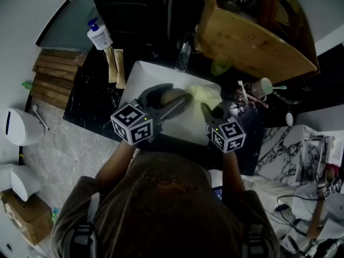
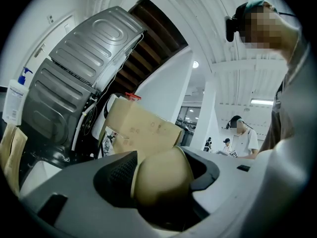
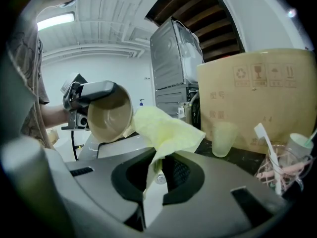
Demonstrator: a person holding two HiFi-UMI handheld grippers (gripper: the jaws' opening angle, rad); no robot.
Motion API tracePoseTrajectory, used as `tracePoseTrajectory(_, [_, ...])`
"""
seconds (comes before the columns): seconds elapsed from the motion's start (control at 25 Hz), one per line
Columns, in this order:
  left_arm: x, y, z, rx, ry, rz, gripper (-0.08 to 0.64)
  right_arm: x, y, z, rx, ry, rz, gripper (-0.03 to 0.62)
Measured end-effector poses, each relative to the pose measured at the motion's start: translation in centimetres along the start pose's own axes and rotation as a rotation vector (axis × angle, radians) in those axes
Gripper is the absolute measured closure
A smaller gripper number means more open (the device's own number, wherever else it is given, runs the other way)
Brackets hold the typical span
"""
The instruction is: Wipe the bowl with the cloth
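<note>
Recycling and fragile-goods symbols on cardboard box (image 3: 257, 100)

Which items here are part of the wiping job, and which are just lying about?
In the job: bowl, in left gripper; cloth, in right gripper.
Lying about: pump bottle, cardboard box, green cup, wooden boards.

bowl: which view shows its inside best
The right gripper view: the bowl tilts its open mouth toward that camera. The head view shows only its outer side; the left gripper view, its rounded outside close up.
</note>
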State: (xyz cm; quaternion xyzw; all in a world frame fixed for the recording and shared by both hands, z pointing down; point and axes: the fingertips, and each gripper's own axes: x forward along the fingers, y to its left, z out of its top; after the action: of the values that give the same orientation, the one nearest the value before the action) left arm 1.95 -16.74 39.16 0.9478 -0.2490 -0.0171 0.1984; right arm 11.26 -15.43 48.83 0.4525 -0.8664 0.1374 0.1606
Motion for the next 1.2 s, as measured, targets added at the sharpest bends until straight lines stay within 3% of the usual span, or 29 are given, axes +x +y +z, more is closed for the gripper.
tracePoseTrajectory(0.36, [-0.4,0.6,2.0,-0.033,-0.048,0.001,0.308,-0.1,0.6,-0.9,-0.045,0.020,0.029,0.572])
tracePoseTrajectory(0.68, [0.2,0.9,3.5,-0.044,-0.075,-0.009,0.308,0.2,3.1,-1.5,-0.116,0.037,0.115,0.572])
tracePoseTrajectory(1.2, [1.3,-0.3,0.8,-0.145,0.023,-0.095,0.308,0.4,3.2,0.0,-0.074,-0.031,0.107,0.572])
